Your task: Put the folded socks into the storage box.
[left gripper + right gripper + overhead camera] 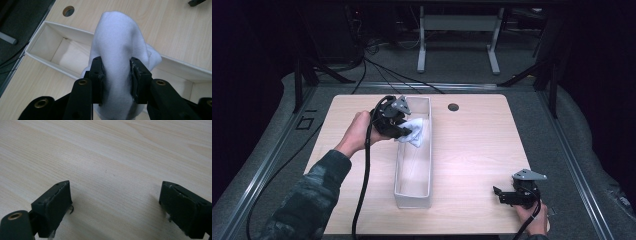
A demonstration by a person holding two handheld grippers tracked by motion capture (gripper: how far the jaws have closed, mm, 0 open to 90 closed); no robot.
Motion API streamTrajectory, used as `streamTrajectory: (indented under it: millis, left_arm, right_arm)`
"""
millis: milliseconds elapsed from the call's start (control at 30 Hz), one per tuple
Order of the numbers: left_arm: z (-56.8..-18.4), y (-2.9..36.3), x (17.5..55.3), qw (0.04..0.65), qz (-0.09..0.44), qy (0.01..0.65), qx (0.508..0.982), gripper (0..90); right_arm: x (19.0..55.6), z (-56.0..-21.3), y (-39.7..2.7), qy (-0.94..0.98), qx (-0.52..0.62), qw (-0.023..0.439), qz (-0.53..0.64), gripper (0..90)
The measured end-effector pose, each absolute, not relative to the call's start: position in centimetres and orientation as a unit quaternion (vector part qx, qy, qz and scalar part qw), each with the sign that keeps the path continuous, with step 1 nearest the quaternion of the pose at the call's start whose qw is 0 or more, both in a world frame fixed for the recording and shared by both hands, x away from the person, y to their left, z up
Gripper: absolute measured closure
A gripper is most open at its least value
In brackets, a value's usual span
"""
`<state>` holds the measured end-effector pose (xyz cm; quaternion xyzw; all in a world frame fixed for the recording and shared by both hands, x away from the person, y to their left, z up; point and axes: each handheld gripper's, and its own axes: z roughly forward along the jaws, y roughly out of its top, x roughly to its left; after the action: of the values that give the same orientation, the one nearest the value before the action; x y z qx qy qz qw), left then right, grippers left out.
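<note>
My left claw was clamped on a soft white cotton sock, its jaws pressing the fabric from both sides. Directly below and ahead of it lay the long, narrow white fabric bin, long axis running away from me. My right claw sat wide open, empty, low over the pale wooden tabletop, well apart.

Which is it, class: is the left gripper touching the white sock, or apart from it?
Touching. In the left gripper view, the left gripper has both jaws pressed into the white sock, pinching its fabric between them.
</note>
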<state>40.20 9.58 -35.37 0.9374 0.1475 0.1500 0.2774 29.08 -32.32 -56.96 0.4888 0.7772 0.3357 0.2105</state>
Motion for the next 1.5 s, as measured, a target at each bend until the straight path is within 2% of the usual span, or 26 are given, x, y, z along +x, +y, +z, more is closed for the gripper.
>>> streamTrajectory:
  millis: [467,867,1500]
  left_arm:
    - [-37.1,7.9,40.6,0.262,0.135,0.150,0.944,67.2]
    - [-41.0,6.6,40.9,0.223,0.110,0.139,0.959,67.1]
    - [-45.4,6.1,41.0,0.197,0.075,0.139,0.967,64.8]
  right_arm:
    - [29.1,-57.0,-32.3,0.777,0.489,0.211,0.336,10.3]
    - [29.1,-57.0,-32.3,0.777,0.489,0.210,0.336,10.3]
    - [29.1,-57.0,-32.3,0.777,0.488,0.210,0.337,10.7]
